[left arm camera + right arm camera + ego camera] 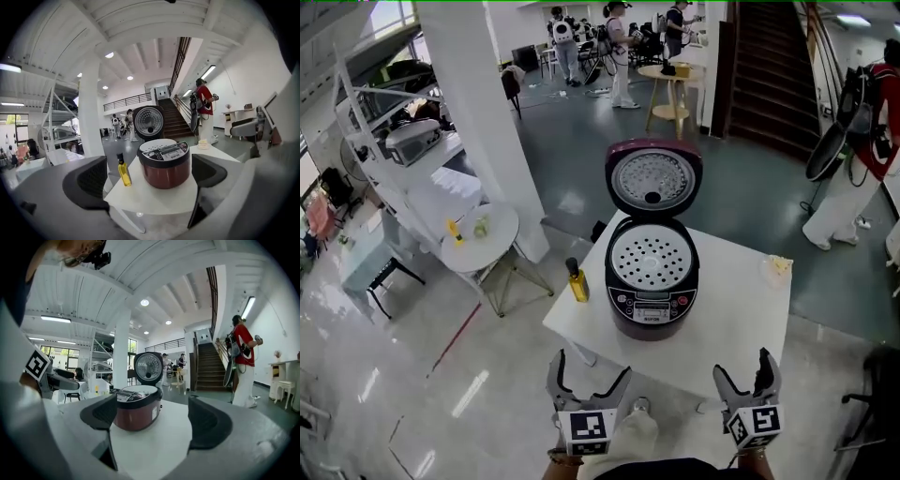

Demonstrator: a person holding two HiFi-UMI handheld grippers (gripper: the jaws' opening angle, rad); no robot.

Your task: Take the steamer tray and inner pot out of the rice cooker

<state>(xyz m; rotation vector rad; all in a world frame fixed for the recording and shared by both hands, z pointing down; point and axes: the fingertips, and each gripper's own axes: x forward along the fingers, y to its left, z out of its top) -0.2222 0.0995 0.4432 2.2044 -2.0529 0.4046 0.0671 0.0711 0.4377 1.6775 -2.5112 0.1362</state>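
A dark red rice cooker [652, 298] stands on a white table [741, 323] with its lid [653, 178] raised. The white perforated steamer tray [649, 255] lies in its mouth and hides the inner pot. Both grippers hang short of the table's near edge, apart from the cooker. My left gripper [592, 370] is open and empty; in its own view the cooker [164, 166] and the tray [157, 145] show ahead between the jaws. My right gripper [742, 367] is open wide and empty too, and its view has the cooker [136, 411] ahead to the left.
A yellow oil bottle [578, 281] stands just left of the cooker. A small pale object [778, 267] lies at the table's far right corner. A round table [478, 239] and a white pillar [487, 112] are to the left. A person in red [862, 159] stands at the right.
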